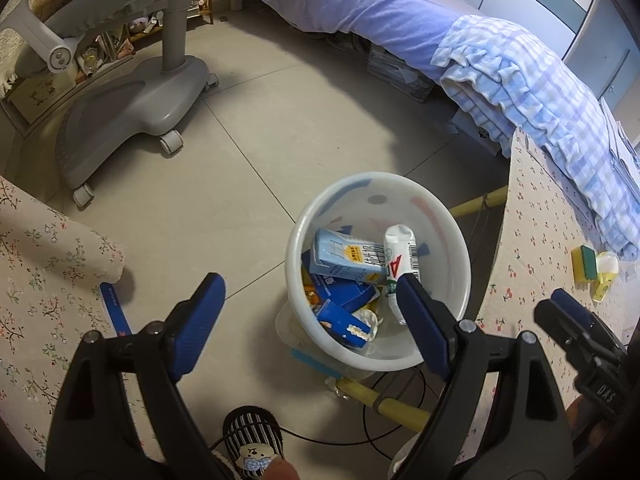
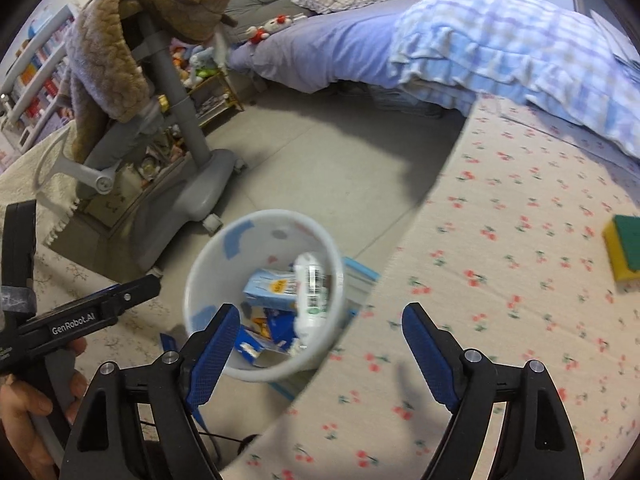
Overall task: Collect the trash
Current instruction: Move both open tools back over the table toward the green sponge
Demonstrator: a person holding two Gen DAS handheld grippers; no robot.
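**Bin on the floor, both grippers open above it**

The bin [image 1: 378,272] is standing on the tiled floor [image 1: 248,152], in the gap between two cloth-covered surfaces, and is holding several pieces of trash. A pale blue carton [image 1: 346,258] is lying on top, with a white tube [image 1: 402,260] leaning beside it against the bin's right inner wall. Dark blue packets [image 1: 340,304] and a bit of crumpled wrapper are lying beneath them. In the right wrist view the same bin [image 2: 264,292] is showing at lower centre, carton [image 2: 270,290] and tube [image 2: 314,292] inside.

The left gripper [image 1: 308,312] is hanging over the bin's near rim with its blue pads spread wide and nothing between them; its right pad is overlapping the tube in the picture, though whether it is touching cannot be told. The right gripper [image 2: 320,344] is also gaping wide and holding nothing, hovering across the bin's edge and the cherry-print table [image 2: 500,280].

On that table, well apart from the bin, a yellow-and-green sponge [image 2: 626,248] is resting. A grey wheeled chair [image 1: 136,96] is standing on the floor beyond, and a bed [image 1: 360,4] with a checked blanket [image 1: 532,80] is filling the far side.
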